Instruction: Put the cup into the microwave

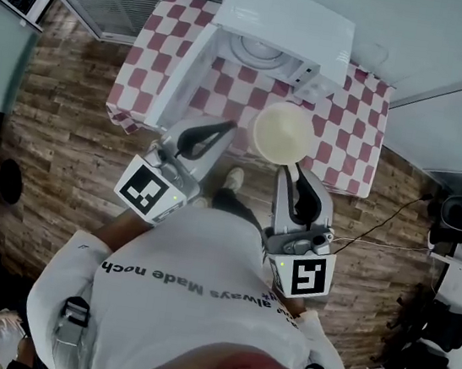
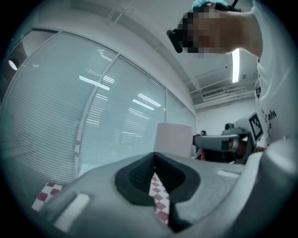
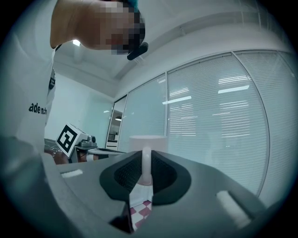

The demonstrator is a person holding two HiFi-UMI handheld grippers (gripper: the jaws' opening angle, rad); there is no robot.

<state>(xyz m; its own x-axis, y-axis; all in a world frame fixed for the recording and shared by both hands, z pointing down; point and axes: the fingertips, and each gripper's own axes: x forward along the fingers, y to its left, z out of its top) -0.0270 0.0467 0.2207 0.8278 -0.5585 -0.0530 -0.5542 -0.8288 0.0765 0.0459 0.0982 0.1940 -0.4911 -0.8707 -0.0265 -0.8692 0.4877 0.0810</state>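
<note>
- The left gripper (image 1: 224,127) is held at the near left, beside the cup. Its jaws are pressed together at the tips, and nothing is seen between them in the left gripper view (image 2: 154,156).
- The right gripper (image 1: 294,168) is held at the near right. Its jaws are closed on the thin white handle of the cup (image 3: 147,141), as shown in the right gripper view (image 3: 145,160).
- The cup (image 1: 283,132), pale and open at the top, is carried upright over the near edge of the counter (image 1: 351,128), outside the microwave.
- The counter is covered with a red-and-white checked cloth (image 1: 153,58).
- The microwave (image 1: 292,22) is placed at the far side of the counter. Its door (image 1: 182,79) is swung open to the left, and the round turntable (image 1: 254,50) is exposed inside.
</note>
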